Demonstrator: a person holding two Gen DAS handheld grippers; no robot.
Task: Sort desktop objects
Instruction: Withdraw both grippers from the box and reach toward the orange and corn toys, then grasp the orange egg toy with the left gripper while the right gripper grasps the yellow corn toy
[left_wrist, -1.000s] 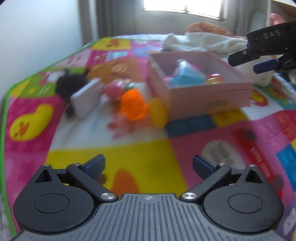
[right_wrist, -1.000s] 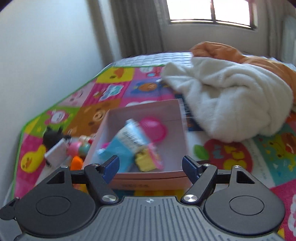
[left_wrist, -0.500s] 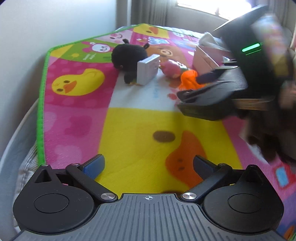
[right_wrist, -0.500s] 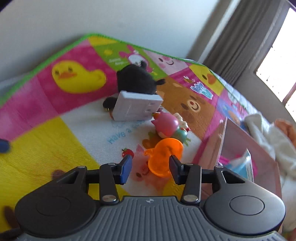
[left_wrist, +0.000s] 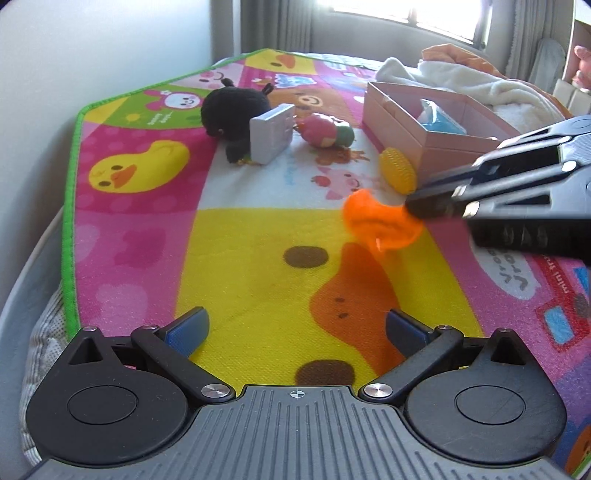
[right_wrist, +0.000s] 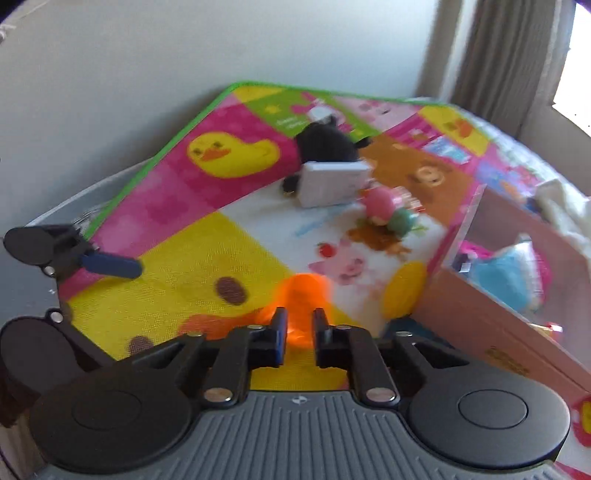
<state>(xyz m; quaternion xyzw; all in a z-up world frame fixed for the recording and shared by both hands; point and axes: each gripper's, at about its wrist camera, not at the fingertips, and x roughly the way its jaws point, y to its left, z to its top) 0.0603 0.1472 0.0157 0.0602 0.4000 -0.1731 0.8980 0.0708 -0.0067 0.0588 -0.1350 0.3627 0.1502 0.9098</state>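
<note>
While right tongs (right_wrist: 298, 325) clench orange toy (left_wrist: 380, 225), left tongs (left_wrist: 297, 326) gape; mat (left_wrist: 240, 258) lettering unreadable

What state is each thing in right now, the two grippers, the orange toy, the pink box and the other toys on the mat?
Right gripper: shut on the orange toy.
Left gripper: open, nothing between its fingers.
Pink box: open-topped, items inside.
Yellow disc: on edge against the box.
Black plush: lying on the mat.
White block: propped against the plush.
Pink and green toy: lying on its side.
</note>
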